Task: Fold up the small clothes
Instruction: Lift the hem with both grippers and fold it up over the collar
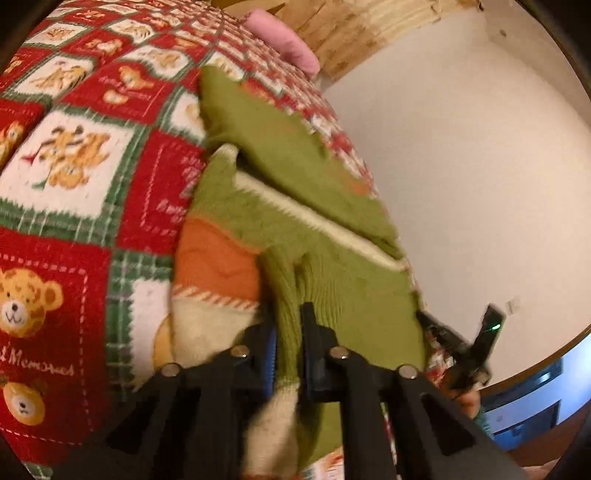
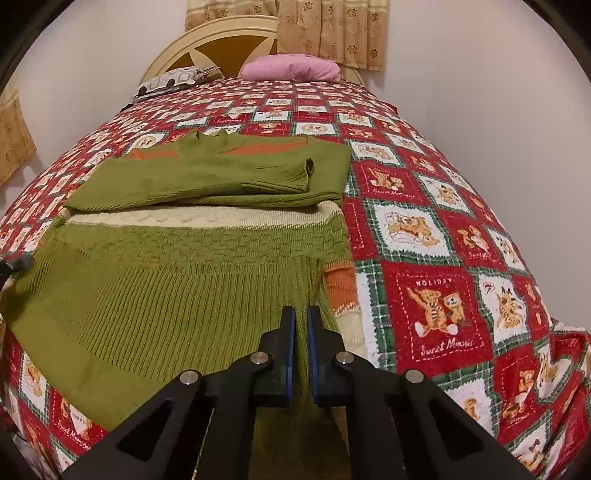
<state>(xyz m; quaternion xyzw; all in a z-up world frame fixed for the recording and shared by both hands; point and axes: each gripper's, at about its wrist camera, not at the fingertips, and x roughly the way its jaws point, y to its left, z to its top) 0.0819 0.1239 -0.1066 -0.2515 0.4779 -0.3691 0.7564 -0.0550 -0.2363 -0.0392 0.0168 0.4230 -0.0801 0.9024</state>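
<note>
A small green knit sweater [image 2: 177,258] with a cream band and orange patches lies on the bed, sleeves folded across its chest. My right gripper [image 2: 301,317] is shut on the ribbed hem at its right corner. My left gripper [image 1: 290,314] is shut on the hem of the sweater [image 1: 332,266] at the other corner and lifts it. The right gripper also shows in the left wrist view [image 1: 461,343], at the sweater's far corner. The left gripper barely shows at the left edge of the right wrist view [image 2: 14,264].
The bed is covered by a red, white and green teddy-bear blanket [image 2: 436,229]. A pink pillow [image 2: 291,68] and a patterned pillow [image 2: 173,79] lie by the headboard. A white wall [image 1: 461,166] runs along the bed's side. Curtains [image 2: 328,29] hang behind.
</note>
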